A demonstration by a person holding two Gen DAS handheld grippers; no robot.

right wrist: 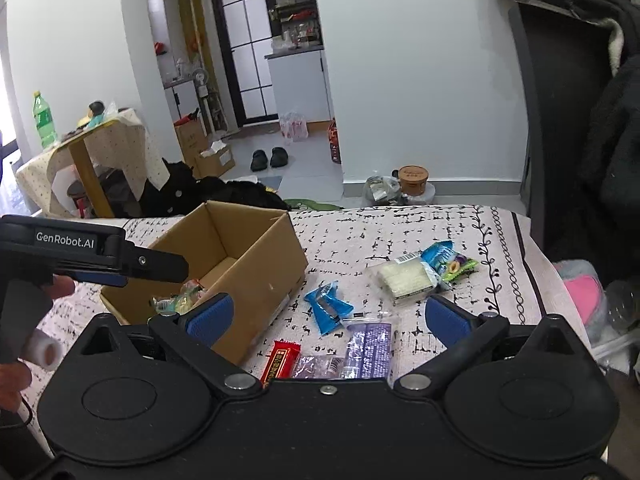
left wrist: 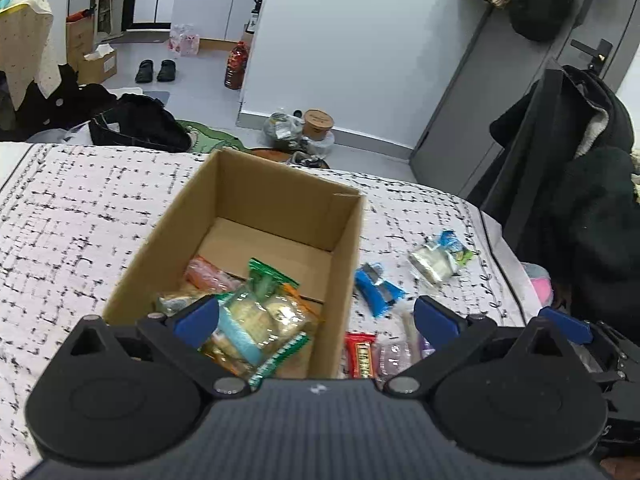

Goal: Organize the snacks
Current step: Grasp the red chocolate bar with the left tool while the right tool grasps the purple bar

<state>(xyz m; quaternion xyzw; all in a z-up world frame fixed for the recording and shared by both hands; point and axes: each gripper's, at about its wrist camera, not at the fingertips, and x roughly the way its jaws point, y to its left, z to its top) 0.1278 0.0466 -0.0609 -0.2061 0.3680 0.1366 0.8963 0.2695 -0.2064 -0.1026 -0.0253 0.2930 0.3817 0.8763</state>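
Both tools stand wide open and hold nothing: the left gripper point(left wrist: 316, 320) above the near end of the cardboard box point(left wrist: 276, 184), the right gripper point(right wrist: 328, 316) over loose snacks on the patterned bedspread point(right wrist: 400, 224). Nearest lie a red bar point(right wrist: 280, 360) and purple packet point(right wrist: 370, 346), then a blue wrapper point(right wrist: 326, 308) and a white wafer pack point(right wrist: 404, 278). Several packets point(left wrist: 256, 316) already sit in the box.

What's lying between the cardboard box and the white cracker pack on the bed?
A blue wrapper lies between the cardboard box and the white cracker pack, clearest in the right wrist view.
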